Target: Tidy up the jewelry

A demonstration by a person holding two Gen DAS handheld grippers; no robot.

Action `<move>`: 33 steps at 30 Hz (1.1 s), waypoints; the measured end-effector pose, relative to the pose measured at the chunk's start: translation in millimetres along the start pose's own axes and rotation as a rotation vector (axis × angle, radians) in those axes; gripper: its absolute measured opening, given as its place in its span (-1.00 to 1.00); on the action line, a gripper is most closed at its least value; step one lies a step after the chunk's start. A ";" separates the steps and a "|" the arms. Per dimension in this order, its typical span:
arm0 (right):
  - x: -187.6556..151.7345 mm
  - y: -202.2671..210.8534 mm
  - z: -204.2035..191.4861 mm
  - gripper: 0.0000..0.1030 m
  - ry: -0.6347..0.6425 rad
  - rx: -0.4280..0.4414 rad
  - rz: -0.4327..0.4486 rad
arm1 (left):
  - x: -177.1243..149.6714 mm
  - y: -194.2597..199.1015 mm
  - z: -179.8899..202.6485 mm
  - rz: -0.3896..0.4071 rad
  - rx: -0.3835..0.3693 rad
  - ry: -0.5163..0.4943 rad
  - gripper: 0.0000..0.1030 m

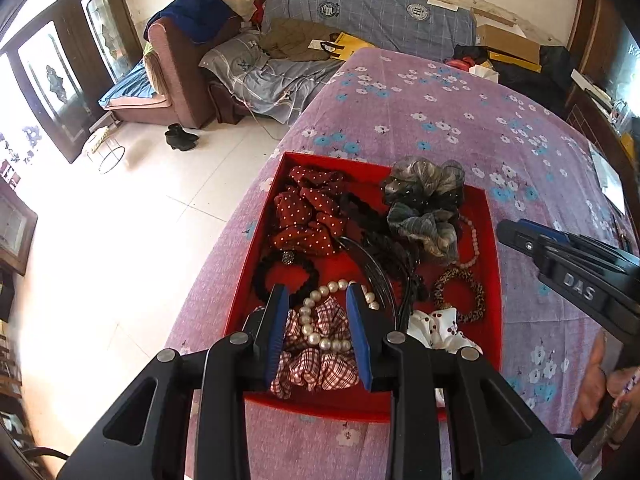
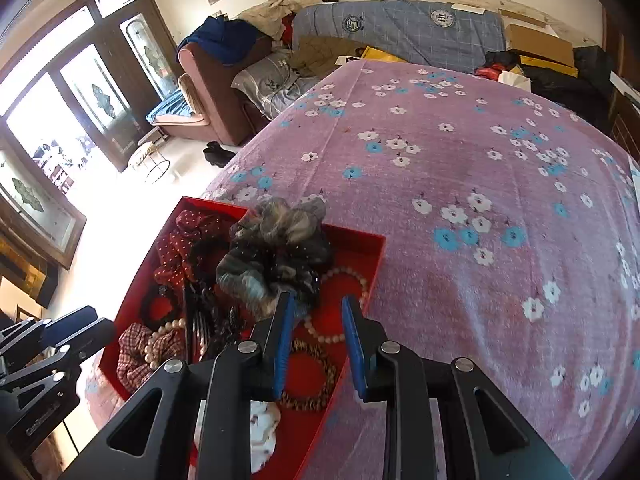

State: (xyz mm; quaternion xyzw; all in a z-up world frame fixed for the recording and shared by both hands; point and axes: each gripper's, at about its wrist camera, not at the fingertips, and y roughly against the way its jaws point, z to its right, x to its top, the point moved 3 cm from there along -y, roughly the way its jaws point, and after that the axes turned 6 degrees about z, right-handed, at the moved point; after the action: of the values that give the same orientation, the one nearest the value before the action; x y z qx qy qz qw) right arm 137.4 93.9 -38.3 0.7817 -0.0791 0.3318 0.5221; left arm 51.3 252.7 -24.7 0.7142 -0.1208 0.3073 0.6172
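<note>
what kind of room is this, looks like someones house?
Most likely a lived-in living room at home. A sofa heaped with clothes and bedding stands by the wall, wood-framed glass doors open onto a tiled floor, and the red tray of hair ties and beads sits on a floral cloth-covered table.

We read "DAS" in raised letters on the black body of the right gripper (image 1: 520, 236). The round emblems on the blue checked sofa cover (image 1: 372, 12) are too small for us to read.
</note>
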 end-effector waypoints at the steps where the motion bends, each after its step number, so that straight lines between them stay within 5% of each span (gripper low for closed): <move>1: -1.9 2.4 -0.3 -0.46 -0.002 0.000 -0.002 | -0.5 0.1 0.2 -0.001 0.004 0.000 -0.42; 33: -55.2 41.6 -16.2 -0.33 -0.026 -0.075 -0.025 | -12.9 4.7 -4.2 -0.004 -0.011 -0.008 -0.16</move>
State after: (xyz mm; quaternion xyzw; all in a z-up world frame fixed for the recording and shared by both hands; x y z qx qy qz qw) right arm 68.4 77.3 -36.0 0.7666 -0.0883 0.3117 0.5543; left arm 37.4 253.1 -28.3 0.7121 -0.1236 0.3027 0.6213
